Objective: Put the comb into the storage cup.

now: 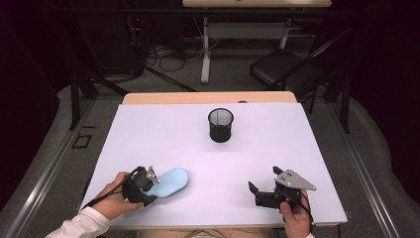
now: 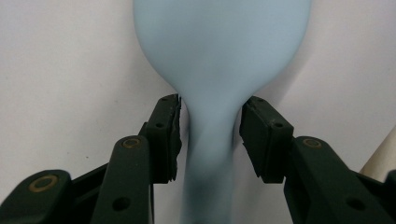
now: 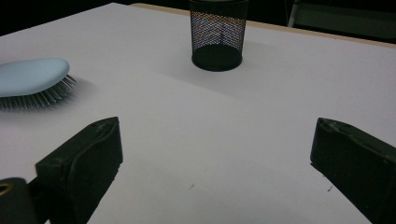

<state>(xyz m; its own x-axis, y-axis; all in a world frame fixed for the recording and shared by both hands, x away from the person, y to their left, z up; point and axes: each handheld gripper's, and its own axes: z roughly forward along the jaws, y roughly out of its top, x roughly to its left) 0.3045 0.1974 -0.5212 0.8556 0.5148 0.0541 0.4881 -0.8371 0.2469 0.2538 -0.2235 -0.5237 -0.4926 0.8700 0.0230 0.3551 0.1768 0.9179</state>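
The light-blue hairbrush (image 1: 171, 182) lies bristles-down, head pointing right and slightly away; left gripper (image 2: 210, 126) jaws straddle its handle, not quite pressing; right gripper (image 3: 215, 158) gapes wide, empty

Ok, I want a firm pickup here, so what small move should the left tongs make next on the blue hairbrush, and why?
Probably close a little further. In the left gripper view the left tongs straddle the narrow handle of the blue hairbrush, but slim gaps seem to remain beside both pads, so it isn't clamped. The brush lies bristles down on the table.
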